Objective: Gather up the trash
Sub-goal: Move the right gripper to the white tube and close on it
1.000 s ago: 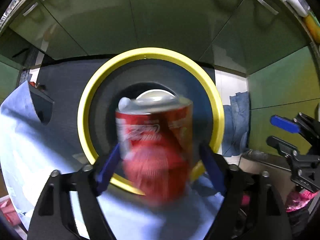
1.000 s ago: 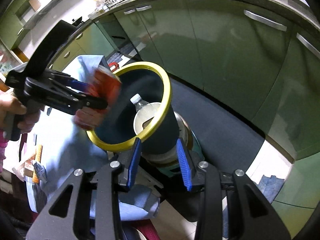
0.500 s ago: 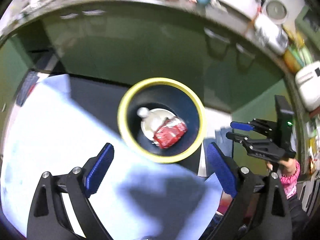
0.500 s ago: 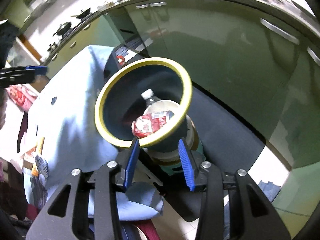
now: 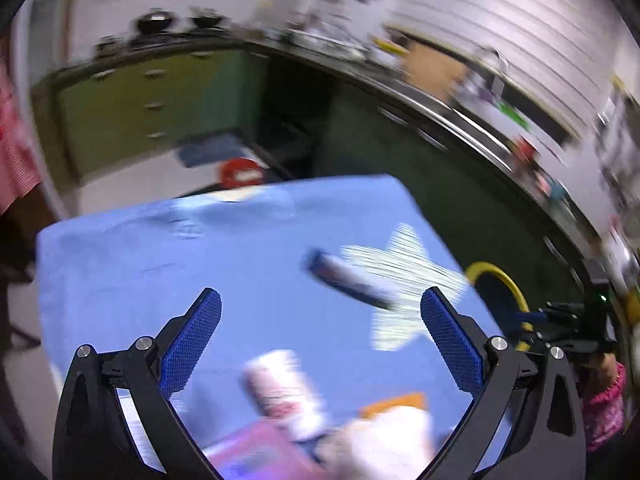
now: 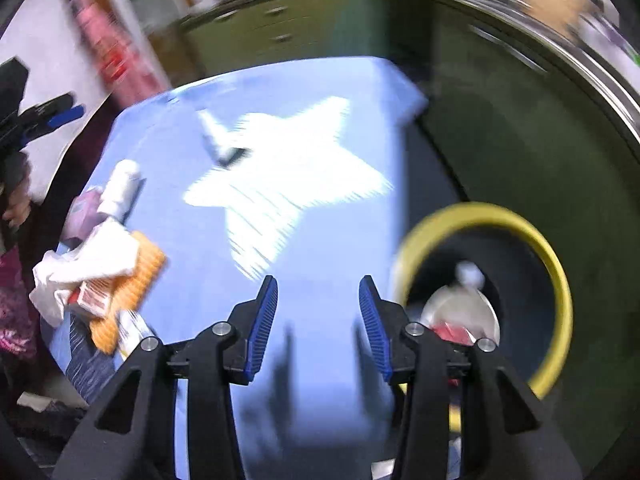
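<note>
A pale blue cloth with a white star (image 6: 280, 184) covers the table, and both wrist cameras have swung away from the yellow-rimmed dark bin (image 6: 558, 280) toward it. A second ago the left gripper (image 5: 320, 340) held a red drink can over that bin. The can now lies inside (image 6: 452, 334), beside a clear plastic bottle (image 6: 466, 292), at about four o'clock in the right wrist view, so that piece of trash is collected.

The left gripper's jaws have just been opening. They stand wide apart with nothing between them, hanging over the cloth. The right gripper (image 6: 318, 330) has its jaws partly apart and empty; they too have just been opening, slightly.

What is left lies on the cloth. A heap of white crumpled plastic, an orange wrapper and a pink packet (image 6: 96, 276) sits at nine o'clock in the right view. A white cylindrical container (image 5: 286, 390) lies at six o'clock in the left view. A dark blue and white tube (image 5: 352, 282) rests on the star at about three o'clock. Judging by its aim, the left gripper looks set to fetch one of these next.
</note>
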Motion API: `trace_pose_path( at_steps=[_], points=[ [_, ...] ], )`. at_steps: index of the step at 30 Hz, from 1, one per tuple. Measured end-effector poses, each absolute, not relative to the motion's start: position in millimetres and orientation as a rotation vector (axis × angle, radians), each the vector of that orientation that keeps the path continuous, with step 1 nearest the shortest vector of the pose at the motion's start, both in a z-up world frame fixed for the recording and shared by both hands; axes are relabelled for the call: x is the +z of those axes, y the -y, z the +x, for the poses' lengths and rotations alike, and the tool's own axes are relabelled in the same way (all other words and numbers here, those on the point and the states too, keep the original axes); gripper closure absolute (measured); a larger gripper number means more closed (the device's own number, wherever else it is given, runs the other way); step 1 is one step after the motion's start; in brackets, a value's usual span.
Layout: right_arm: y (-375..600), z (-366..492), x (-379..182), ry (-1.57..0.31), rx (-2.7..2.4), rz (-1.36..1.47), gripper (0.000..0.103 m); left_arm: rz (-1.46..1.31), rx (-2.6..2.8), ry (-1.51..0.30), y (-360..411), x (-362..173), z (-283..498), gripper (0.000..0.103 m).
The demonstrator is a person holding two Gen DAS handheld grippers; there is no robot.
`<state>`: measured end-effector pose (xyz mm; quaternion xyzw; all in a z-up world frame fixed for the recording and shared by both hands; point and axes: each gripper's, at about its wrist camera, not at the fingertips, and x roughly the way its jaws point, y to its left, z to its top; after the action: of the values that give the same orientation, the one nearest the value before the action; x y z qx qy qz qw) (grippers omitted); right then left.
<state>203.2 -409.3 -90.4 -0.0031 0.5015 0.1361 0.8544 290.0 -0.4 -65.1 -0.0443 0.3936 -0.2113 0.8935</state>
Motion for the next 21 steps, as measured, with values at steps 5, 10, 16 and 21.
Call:
trace_pose_path(
  at_steps=[5, 10, 16, 21],
  points=[
    [340, 260, -93, -1.060, 0.454, -0.148, 0.062, -0.183, -0.321, -0.777, -63, -93, 304, 0.005],
    [287, 318, -103, -1.074, 0.548, -0.275, 0.062, -0.252, -0.293, -0.782, -88, -121, 312, 0.005],
    [267, 357, -116, -1.085, 0.562, -0.322, 0.062, -0.254, -0.294, -0.794, -87, -128, 316, 0.005],
    [263, 367, -130, -1.110, 0.561, -0.349, 0.062, -0.244, -0.304, -0.806, -80, -133, 315, 0.005]
  ],
)
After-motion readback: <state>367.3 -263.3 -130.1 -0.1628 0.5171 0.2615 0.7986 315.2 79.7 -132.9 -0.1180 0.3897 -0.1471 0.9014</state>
